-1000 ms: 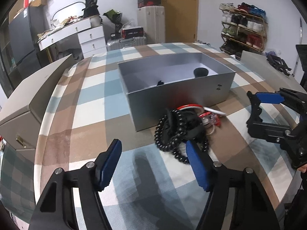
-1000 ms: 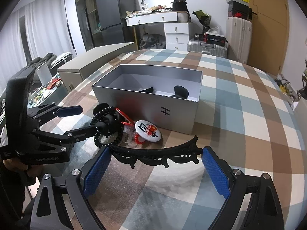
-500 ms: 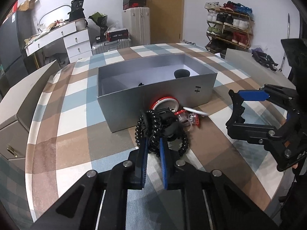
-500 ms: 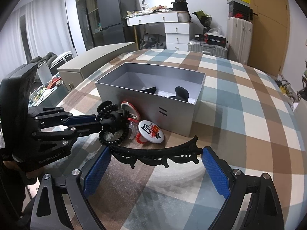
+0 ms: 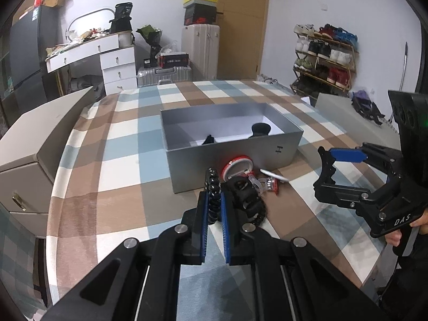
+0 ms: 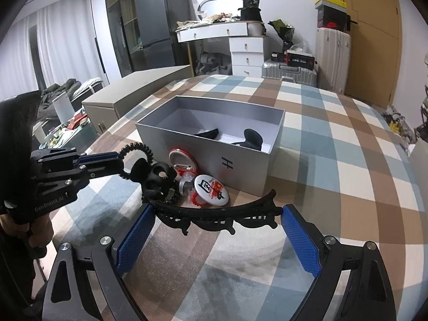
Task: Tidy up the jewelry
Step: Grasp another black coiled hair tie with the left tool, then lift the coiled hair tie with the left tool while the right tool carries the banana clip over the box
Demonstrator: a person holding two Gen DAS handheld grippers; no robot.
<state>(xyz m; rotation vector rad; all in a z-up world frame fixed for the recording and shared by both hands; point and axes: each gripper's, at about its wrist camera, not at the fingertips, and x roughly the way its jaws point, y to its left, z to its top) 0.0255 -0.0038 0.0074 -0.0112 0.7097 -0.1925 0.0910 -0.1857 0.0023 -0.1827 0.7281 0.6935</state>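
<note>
My left gripper (image 5: 214, 196) is shut on a black coiled bracelet (image 5: 212, 184), which stands up out of the pads. From the right wrist view the left gripper (image 6: 119, 160) holds that bracelet's loop (image 6: 136, 147) just above the table. A black claw clip (image 5: 246, 192) hangs tangled against it. My right gripper (image 6: 216, 220) has its jaws wide, shut on a long black hair clip (image 6: 222, 212) that spans from pad to pad. The open silver box (image 5: 232, 157) stands right behind, with two black pieces inside.
A red-rimmed round case (image 5: 236, 164), a white badge with red print (image 6: 211, 188) and a clear-and-red trinket (image 5: 267, 184) lie against the box front. The checked tablecloth (image 5: 120, 165) covers the table. A beige cabinet (image 5: 32, 144) stands off the left edge.
The left jaws closed on the black bracelet and drew it slightly up out of the pile. The right gripper and its hair clip stayed still.
</note>
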